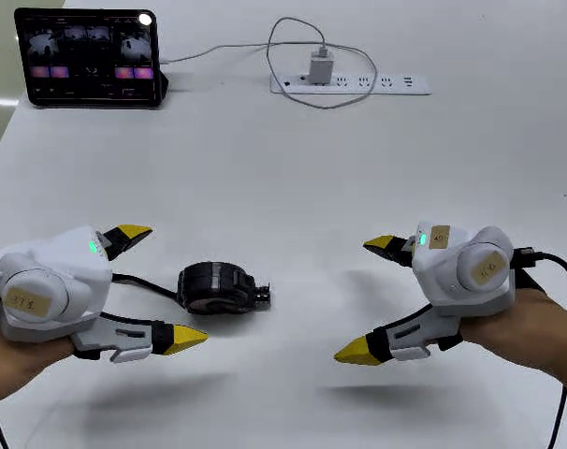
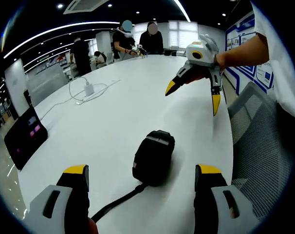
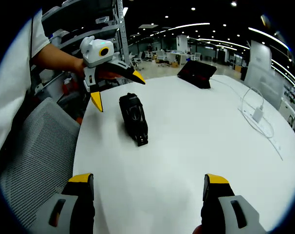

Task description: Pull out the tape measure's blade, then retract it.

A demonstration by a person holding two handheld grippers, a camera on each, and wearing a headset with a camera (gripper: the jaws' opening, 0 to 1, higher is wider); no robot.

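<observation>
Head view | tape measure (image 1: pixel 218 287) flat on white table (image 1: pixel 293 178), blade in | left gripper (image 1: pixel 167 282) just beside it, spread wide, holding nothing | right gripper (image 1: pixel 358 298) apart, spread wide, holding nothing

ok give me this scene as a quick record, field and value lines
surface: white table
tape measure: black, lying on the table, blade not pulled out
left gripper: open, tape measure just in front of its jaws, not gripped
right gripper: open, apart from the tape measure, pointed toward it
far edge: tablet, power strip with charger
</observation>
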